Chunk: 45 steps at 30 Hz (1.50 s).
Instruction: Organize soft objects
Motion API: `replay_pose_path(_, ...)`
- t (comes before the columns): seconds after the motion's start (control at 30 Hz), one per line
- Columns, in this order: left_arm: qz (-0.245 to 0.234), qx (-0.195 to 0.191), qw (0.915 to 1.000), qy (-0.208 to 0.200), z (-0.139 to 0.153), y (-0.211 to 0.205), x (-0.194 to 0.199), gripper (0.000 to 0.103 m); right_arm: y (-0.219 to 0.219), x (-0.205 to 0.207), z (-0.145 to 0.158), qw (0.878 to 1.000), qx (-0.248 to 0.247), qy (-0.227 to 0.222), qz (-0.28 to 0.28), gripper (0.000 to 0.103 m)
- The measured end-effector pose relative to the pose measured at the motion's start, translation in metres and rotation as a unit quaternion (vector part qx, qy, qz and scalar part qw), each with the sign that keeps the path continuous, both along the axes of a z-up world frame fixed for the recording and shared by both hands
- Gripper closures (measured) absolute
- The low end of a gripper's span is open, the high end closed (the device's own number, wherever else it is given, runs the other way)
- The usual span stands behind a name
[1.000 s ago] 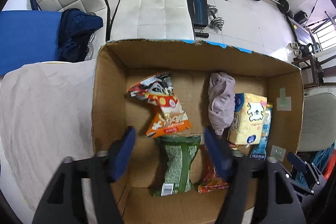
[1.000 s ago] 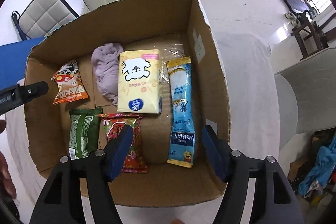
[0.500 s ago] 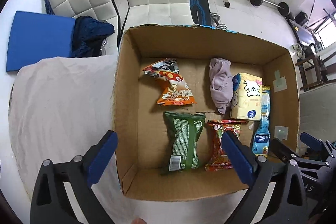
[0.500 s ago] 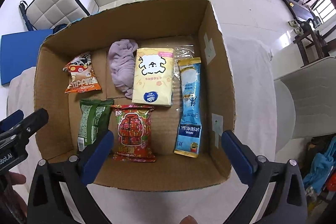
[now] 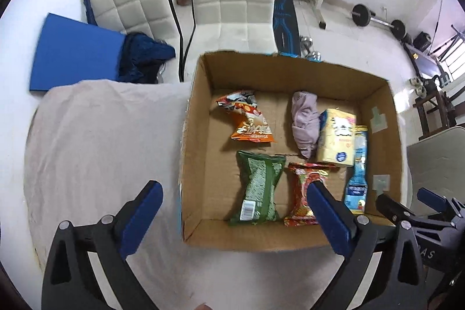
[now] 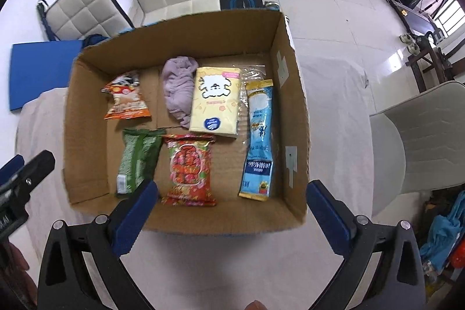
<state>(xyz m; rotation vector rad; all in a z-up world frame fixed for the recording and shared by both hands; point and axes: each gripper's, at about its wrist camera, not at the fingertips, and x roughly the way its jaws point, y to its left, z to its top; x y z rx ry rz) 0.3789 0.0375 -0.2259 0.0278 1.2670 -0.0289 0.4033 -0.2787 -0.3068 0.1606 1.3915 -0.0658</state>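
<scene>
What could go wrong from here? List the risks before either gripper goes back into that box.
The red packet and green packet lie side by side, edges nearly touching, so wide-open jaws might snag both. The cardboard box sits on a loose cloth and could slide if its near wall gets bumped.

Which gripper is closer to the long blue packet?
Right. The right gripper hangs open over the box's near wall just short of the long blue packet; the left gripper, also open, sits further toward the green bag's side.
</scene>
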Motion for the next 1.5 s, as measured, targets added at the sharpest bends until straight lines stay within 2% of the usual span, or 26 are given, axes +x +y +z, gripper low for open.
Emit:
replay_pose_path(0.3,-0.01,-0.011,0.9985,-0.053,0.069,-0.01,-0.064,0.001,0.003,-0.057,0.075,0.999,0.017,-0.051,0.007,0.0)
replay_pose_path(0.67,-0.017,-0.012,0.9963,-0.083,0.133,-0.012,-0.132,0.001,0.01,-0.138,0.168,0.993,0.025,-0.112,0.029,0.0)
replay_pose_path(0.73,-0.011,-0.006,0.9963,-0.085,0.142,-0.011,-0.144,0.001,0.008,-0.154,0.179,0.993,0.026,-0.115,0.029,0.0)
replay_pose_path(0.93,-0.01,-0.026,0.9942,-0.104,0.169,-0.01,-0.177,0.001,0.001,-0.196,0.209,0.991,0.017,-0.125,0.032,0.0)
replay_pose_path(1.17,-0.018,-0.03,0.9923,-0.119,0.202,-0.014,-0.206,0.001,0.0,-0.238,0.25,0.986,0.018,-0.158,0.042,0.0)
replay_pose_path(1.33,-0.016,-0.031,0.991,-0.129,0.215,-0.014,-0.22,0.001,-0.002,-0.26,0.275,0.983,0.014,-0.179,0.041,0.0)
replay_pose_path(1.5,-0.012,-0.029,0.9908,-0.132,0.216,-0.014,-0.224,0.001,-0.004,-0.263,0.285,0.982,0.001,-0.186,0.036,0.0)
